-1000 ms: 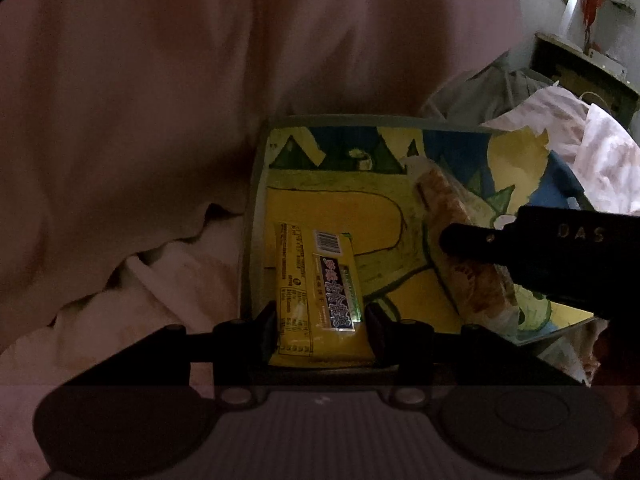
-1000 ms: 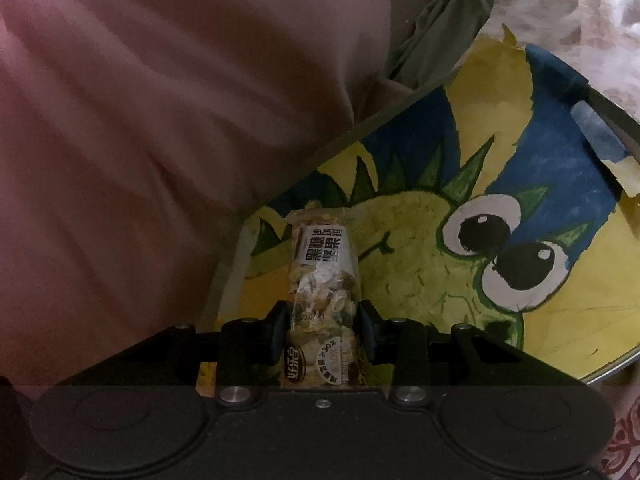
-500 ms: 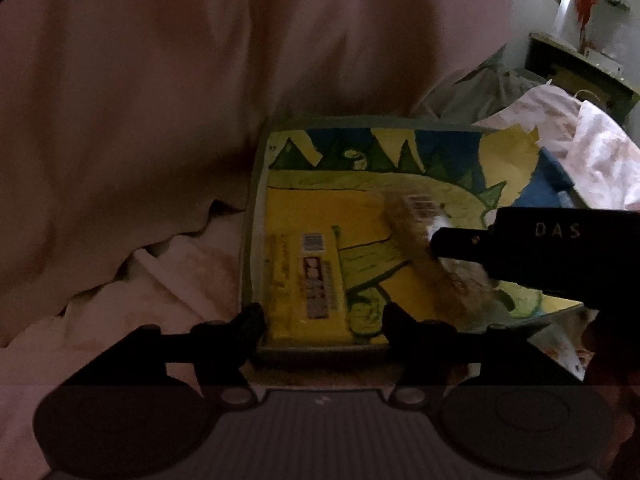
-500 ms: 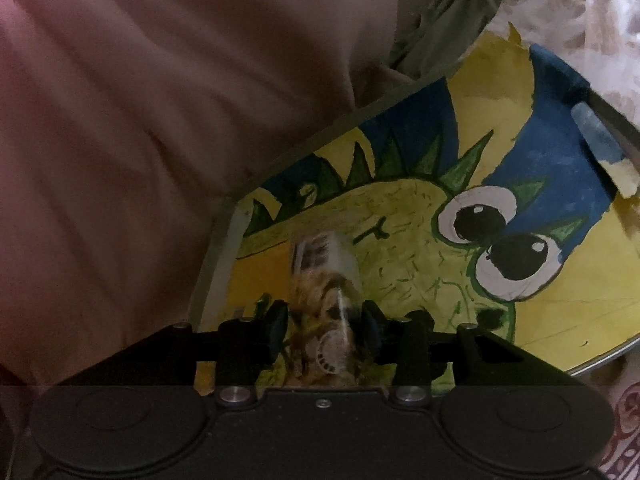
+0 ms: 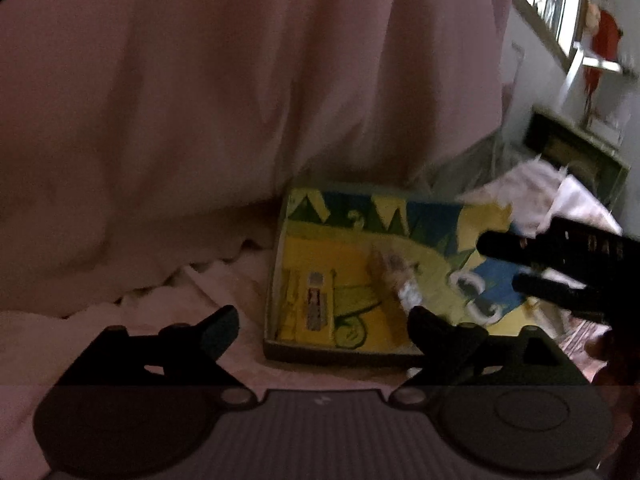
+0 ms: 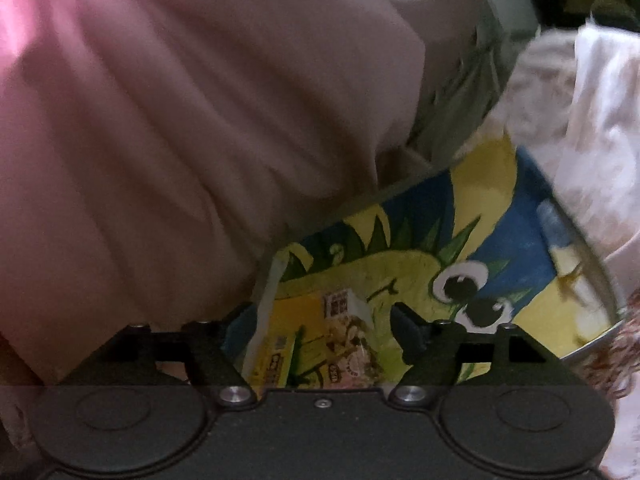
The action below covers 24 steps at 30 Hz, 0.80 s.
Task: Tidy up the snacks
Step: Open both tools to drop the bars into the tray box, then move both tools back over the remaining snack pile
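1. Left wrist view: the left tongs (image 5: pixel 323 326) hang above a pink blanket (image 5: pixel 208 120), their jaws opening wide with nothing pressed between them.
2. Just ahead of these tongs, and partly between the two tips, lies a shallow tray (image 5: pixel 272 300) lined with a yellow, green and blue cartoon picture.
3. A yellow snack bar (image 5: pixel 310 312) lies flat in the tray's near left corner, ahead of the left tongs and clear of both tips.
4. A clear snack bag (image 5: pixel 394 276) lies on the tray floor beyond the right-hand tip, a little farther in than the bar; blur hides its print.
5. The right tongs (image 5: pixel 496 260) reach in from the right side, over the far right part of the tray, their two fingers apart.
6. Rumpled white cloth (image 5: pixel 536 196) sits beyond the tray, to the right of the left tongs.
7. Right wrist view: the right tongs (image 6: pixel 316 326) are over the same tray (image 6: pixel 600 280), their jaws opening and empty.
8. The snack bag (image 6: pixel 352 344) lies on the tray between and beneath the two tips, touching neither pad.
9. The snack bar (image 6: pixel 276 352) lies beside the bag, nearer the left-hand tip.
10. The pink blanket (image 6: pixel 180 140) fills the view ahead and to the left of these tongs; the white cloth (image 6: pixel 592 120) lies ahead on the right.
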Motion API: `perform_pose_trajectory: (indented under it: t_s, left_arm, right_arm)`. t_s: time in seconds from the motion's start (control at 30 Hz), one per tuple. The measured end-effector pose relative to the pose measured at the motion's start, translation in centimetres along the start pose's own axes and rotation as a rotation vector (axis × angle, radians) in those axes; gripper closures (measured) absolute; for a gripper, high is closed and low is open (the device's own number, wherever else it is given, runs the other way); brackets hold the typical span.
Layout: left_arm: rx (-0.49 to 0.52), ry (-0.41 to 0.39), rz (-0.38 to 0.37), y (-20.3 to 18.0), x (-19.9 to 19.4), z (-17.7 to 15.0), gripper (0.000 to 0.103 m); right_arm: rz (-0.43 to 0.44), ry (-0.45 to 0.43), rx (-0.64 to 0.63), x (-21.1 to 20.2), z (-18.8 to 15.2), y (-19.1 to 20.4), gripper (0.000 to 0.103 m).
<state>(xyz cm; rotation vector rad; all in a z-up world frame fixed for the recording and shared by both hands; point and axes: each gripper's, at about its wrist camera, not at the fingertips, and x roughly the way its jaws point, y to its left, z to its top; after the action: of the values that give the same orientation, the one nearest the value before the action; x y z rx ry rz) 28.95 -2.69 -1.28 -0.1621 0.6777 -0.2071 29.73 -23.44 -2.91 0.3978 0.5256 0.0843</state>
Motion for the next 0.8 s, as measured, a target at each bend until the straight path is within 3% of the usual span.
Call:
perform_pose_trajectory:
  t_s: [0.3, 0.4, 0.47, 0.67, 0.8]
  left_arm:
    - [0.053, -0.146, -0.013, -1.0, -7.7, -0.6, 0.001]
    - [0.126, -0.135, -0.009, -1.8, -9.2, -1.1, 0.001]
    - [0.153, -0.132, 0.001, -2.1, -10.4, -1.5, 0.001]
    - [0.138, -0.129, -0.001, -1.7, -14.2, -3.3, 0.0]
    - [0.123, -0.115, 0.018, -1.5, -15.9, -5.1, 0.0]
  right_arm:
    - [-0.038, -0.08, -0.175, -8.5, -0.9, 1.5, 0.012]
    - [-0.043, -0.09, -0.205, -11.0, -1.7, 1.8, 0.003]
    - [-0.049, -0.092, -0.221, -12.3, -2.3, 2.0, 0.002]
    - [-0.076, -0.08, -0.263, -16.5, -4.4, 3.0, 0.001]
    - [-0.138, -0.079, -0.301, -18.7, -6.5, 3.5, 0.001]
